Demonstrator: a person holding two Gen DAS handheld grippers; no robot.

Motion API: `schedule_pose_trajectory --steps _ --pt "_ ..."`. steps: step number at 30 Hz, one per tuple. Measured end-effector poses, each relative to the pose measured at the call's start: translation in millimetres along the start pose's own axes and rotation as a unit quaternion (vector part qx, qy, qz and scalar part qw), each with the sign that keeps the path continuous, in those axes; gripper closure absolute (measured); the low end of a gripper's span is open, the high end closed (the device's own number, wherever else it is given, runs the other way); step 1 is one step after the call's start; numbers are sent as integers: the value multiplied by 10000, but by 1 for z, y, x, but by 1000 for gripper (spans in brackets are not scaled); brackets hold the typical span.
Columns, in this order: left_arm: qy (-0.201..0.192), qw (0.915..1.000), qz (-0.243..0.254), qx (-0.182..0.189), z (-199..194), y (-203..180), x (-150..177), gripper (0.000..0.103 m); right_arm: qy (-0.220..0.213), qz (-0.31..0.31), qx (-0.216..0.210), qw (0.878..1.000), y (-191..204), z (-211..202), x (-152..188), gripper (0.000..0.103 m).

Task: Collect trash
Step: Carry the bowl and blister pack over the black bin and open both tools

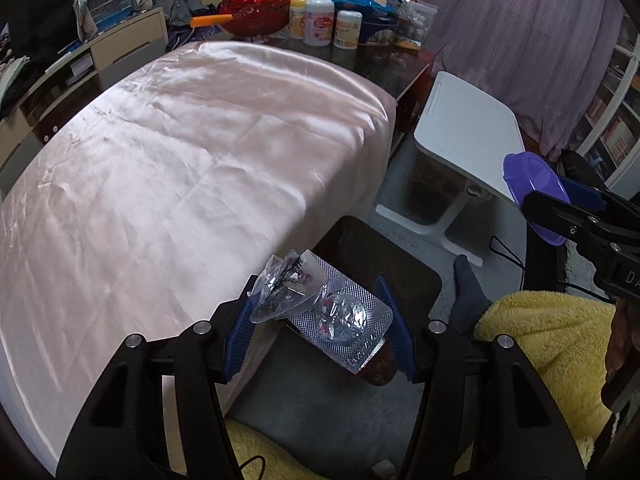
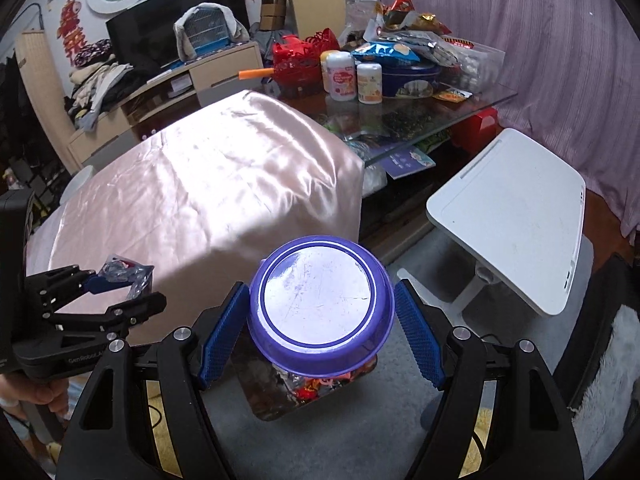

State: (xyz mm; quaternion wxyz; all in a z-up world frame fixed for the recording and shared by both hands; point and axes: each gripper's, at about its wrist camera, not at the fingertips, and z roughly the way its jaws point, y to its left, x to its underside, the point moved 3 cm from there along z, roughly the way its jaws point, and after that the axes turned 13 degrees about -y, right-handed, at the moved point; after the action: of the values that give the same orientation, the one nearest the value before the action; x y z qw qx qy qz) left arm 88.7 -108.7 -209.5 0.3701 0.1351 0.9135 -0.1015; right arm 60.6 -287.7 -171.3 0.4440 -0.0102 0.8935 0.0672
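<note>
Pink satin-covered table (image 1: 180, 152) bare; glass table (image 2: 460, 112) behind crowded with jars (image 2: 342, 76), snack packets (image 2: 384, 53).

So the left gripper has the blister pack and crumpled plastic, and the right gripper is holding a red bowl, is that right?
Not quite. The bowl in the right gripper is purple, as the right wrist view shows. The left gripper does hold the blister pack and crumpled plastic.

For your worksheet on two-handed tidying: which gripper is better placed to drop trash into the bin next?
Left. The left gripper holds the foil blister pack directly above the dark bin; the right gripper only holds the purple lid.
</note>
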Motion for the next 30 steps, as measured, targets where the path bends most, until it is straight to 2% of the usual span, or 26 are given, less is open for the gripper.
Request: schedule_pose_trajectory --steps 4,10,15,20,21,24,30 --pt "291 9995 -28 100 25 -9 24 48 286 115 85 9995 -8 26 24 28" --pt "833 9963 -57 221 71 -18 52 48 962 757 -327 9919 -17 78 54 28" --pt "1151 9925 -63 401 99 -25 61 48 1287 664 -355 9888 -12 105 62 27" --pt "1318 9903 -111 433 116 -24 61 46 1435 695 -512 9859 -6 119 61 26" --pt "1337 9900 -131 438 117 -23 61 45 1447 732 -547 9853 -6 121 61 26" --pt "1351 9897 -167 435 120 -21 57 32 1514 785 -592 9836 -8 125 61 25" --pt "1173 9926 -86 311 110 -16 49 22 1407 738 -432 9863 -13 118 52 13"
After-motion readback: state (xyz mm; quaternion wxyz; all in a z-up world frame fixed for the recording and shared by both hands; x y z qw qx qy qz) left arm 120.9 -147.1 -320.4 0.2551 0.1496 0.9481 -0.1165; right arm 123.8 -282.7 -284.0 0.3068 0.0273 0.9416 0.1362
